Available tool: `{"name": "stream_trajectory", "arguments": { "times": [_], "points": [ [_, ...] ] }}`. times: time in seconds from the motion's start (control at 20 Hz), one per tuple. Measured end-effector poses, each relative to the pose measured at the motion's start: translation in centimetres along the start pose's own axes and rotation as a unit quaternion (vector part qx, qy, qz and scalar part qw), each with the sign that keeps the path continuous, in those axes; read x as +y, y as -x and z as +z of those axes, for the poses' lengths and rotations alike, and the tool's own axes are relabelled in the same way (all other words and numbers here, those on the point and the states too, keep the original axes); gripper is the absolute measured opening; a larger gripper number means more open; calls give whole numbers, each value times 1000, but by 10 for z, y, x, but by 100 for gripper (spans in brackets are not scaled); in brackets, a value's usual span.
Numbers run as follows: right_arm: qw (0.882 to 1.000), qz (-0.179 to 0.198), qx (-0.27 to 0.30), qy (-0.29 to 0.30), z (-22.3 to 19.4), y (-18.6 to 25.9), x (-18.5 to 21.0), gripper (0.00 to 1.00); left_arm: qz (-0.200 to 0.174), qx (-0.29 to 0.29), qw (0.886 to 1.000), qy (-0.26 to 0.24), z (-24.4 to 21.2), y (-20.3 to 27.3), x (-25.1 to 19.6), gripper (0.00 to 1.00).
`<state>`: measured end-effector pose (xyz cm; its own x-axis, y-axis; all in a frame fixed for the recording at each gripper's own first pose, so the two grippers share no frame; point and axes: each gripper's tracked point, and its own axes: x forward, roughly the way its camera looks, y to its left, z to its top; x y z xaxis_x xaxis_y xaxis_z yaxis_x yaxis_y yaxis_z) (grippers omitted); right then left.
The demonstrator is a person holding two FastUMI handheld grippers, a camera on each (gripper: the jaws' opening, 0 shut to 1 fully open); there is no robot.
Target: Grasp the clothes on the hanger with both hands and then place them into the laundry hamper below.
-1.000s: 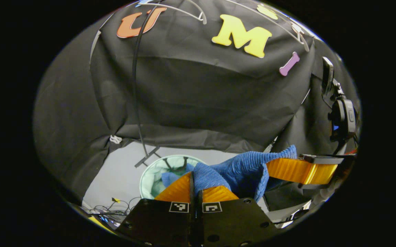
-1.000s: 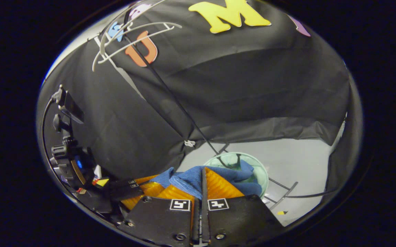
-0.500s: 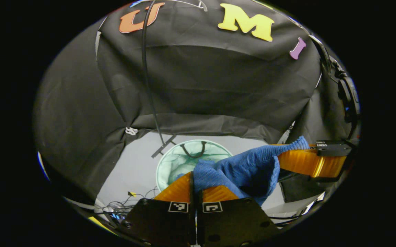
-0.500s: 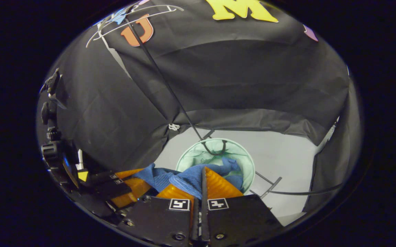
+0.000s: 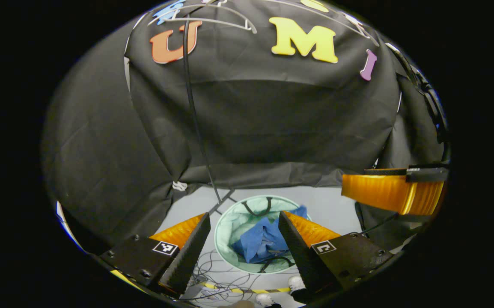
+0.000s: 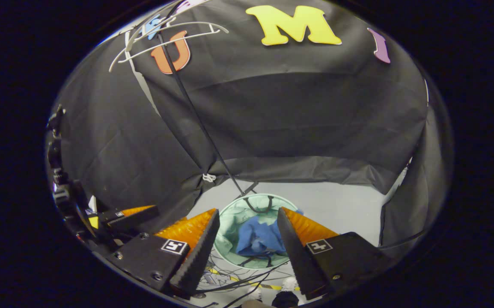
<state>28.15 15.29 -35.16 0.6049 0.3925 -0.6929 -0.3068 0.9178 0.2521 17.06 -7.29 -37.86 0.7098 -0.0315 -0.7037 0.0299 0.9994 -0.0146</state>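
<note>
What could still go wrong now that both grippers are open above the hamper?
1. The blue garment lies bunched toward one side of the laundry hamper, with an edge near the rim; it might hang over.
2. Loose cables lie on the floor by the hamper; a low left gripper or right gripper could snag them.

Left gripper (image 5: 243, 233) and right gripper (image 6: 247, 229), each with jaws spread wide and gripping nothing, were angled downward; the right gripper lay level at the left gripper view's right edge.
</note>
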Motion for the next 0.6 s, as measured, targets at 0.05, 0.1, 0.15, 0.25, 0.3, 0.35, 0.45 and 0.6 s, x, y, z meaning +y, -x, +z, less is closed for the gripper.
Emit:
{"name": "stream_trajectory", "arguments": {
  "times": [0.05, 0.1, 0.15, 0.25, 0.3, 0.35, 0.45, 0.6],
  "points": [
    [1000, -4, -11, 7, 4, 9, -2, 88, -1, -14, 1000, 0, 10, 6, -1, 97],
    [999, -11, -27, 17, 12, 21, -2, 88, -1, -30, 1000, 2, 21, 12, -1, 97],
    [998, -20, -45, 28, 19, 31, -3, 88, -2, -47, 999, 2, 29, 23, 2, 97],
    [995, -33, -82, 54, 34, 56, 1, 89, 2, -91, 996, -5, 51, 51, 8, 97],
    [992, -36, -101, 66, 37, 72, 2, 89, 4, -108, 994, -6, 59, 64, 9, 97],
    [989, -41, -116, 77, 44, 87, 5, 89, 4, -125, 992, -8, 66, 78, 11, 100],
    [985, -34, -144, 90, 58, 126, 13, 95, 6, -162, 987, -11, 83, 109, 16, 97],
    [975, -40, -193, 99, 66, 193, 21, 96, 9, -204, 979, -4, 97, 166, 21, 94]
  ]
}}
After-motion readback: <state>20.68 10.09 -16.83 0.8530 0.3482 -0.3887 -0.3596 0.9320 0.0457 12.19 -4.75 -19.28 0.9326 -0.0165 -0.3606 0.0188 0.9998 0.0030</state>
